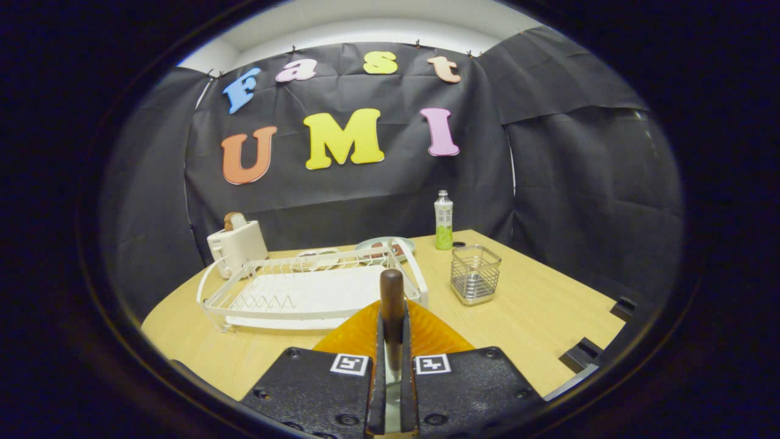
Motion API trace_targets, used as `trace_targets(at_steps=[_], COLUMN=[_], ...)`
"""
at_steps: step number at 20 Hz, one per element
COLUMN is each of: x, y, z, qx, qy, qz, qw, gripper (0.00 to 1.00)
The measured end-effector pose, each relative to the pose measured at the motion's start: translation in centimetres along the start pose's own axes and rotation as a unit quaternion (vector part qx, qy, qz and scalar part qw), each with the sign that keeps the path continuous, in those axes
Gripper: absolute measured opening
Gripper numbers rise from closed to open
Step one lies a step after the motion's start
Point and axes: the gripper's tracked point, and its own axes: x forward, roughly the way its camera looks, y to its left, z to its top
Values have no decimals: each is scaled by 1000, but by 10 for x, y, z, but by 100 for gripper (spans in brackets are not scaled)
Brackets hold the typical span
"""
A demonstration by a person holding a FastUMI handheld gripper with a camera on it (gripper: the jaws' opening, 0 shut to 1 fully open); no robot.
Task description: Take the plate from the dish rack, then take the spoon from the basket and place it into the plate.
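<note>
My gripper [392,320] is shut on a spoon [392,286] whose brown wooden handle sticks out past the fingertips; its metal end shows low between the fingers. Directly under the fingers lies an amber ribbed plate [356,336] on the wooden table, just in front of the white wire dish rack [317,292]. The rack holds no dishes. A small metal wire basket [475,274] stands to the right of the rack, beyond the fingers.
A white toaster [237,247] with bread in it sits behind the rack's left end. A plate with food [385,247] and a green-labelled bottle [443,221] stand at the back. The table's right edge [585,353] carries black clamps.
</note>
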Motion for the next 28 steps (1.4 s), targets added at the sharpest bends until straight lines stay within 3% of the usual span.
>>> trace_targets(at_steps=[8, 11, 12, 19, 28], x=[-17, -27, -28, -55, -88], y=[-18, -18, -15, 6, 6], z=[14, 22, 23, 33, 37], qx=[-10, -48, -52, -68, -74], qy=[-44, -65, -66, -81, -69], qz=[-31, -35, -34, 2, 24], qw=[998, 996, 996, 994, 995], gripper=[23, 62, 71, 98, 100])
